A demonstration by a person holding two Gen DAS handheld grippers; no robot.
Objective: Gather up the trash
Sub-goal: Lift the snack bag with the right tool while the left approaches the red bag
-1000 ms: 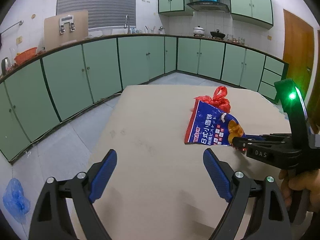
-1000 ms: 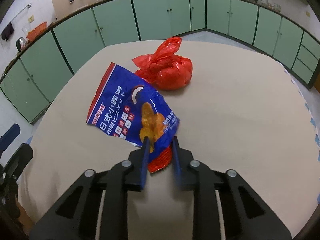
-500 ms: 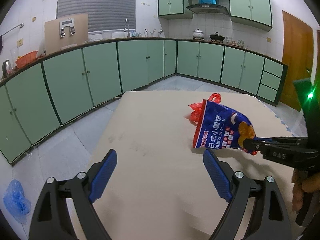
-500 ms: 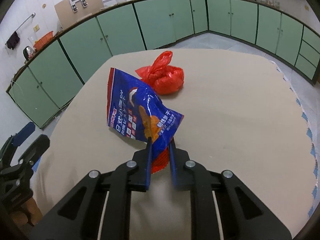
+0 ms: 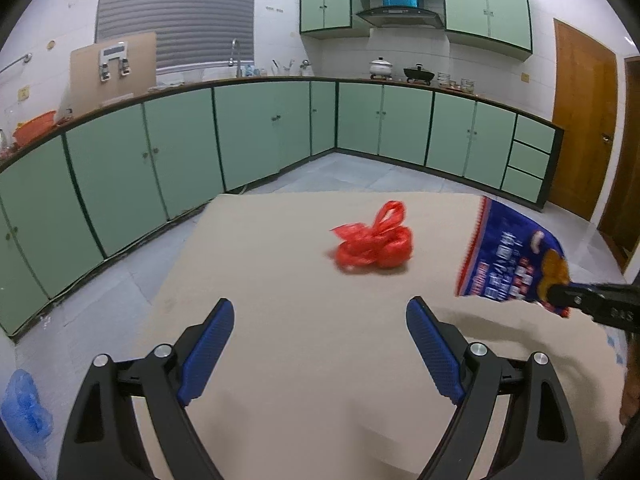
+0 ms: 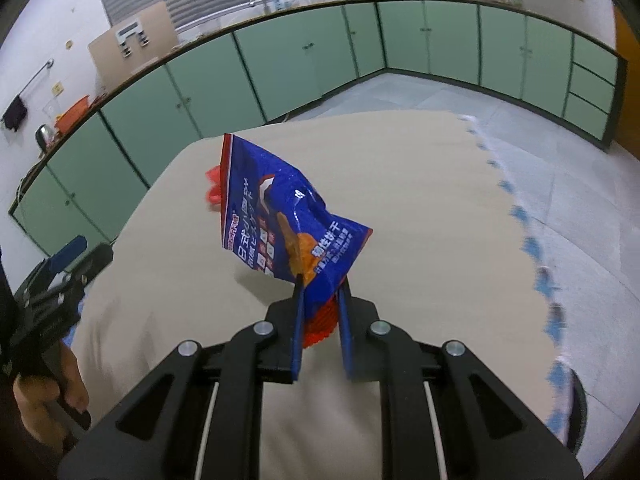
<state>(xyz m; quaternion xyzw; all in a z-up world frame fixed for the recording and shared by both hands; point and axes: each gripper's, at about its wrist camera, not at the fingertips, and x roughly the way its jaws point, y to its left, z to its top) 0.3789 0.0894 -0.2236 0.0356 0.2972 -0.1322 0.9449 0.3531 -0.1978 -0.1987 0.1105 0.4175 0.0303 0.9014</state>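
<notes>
Snack bag [image 6: 280, 224] pinched at bottom corner in right gripper [image 6: 320, 300], lifted off tabletop [image 5: 300, 288] for carrying. Left gripper [image 5: 320, 344] spread wide, empty, aimed at red bag [image 5: 374, 242] resting on tabletop; likely next pickup.

A home kitchen: mint-green cabinets [image 5: 248, 136] wrap the walls beyond the fingers, with a range hood [image 5: 400, 16] over a white pot [image 5: 381, 68] and black wok [image 5: 418, 73], a sink tap [image 5: 236, 50] left of those, and a wooden door [image 5: 582, 120] far right.
</notes>
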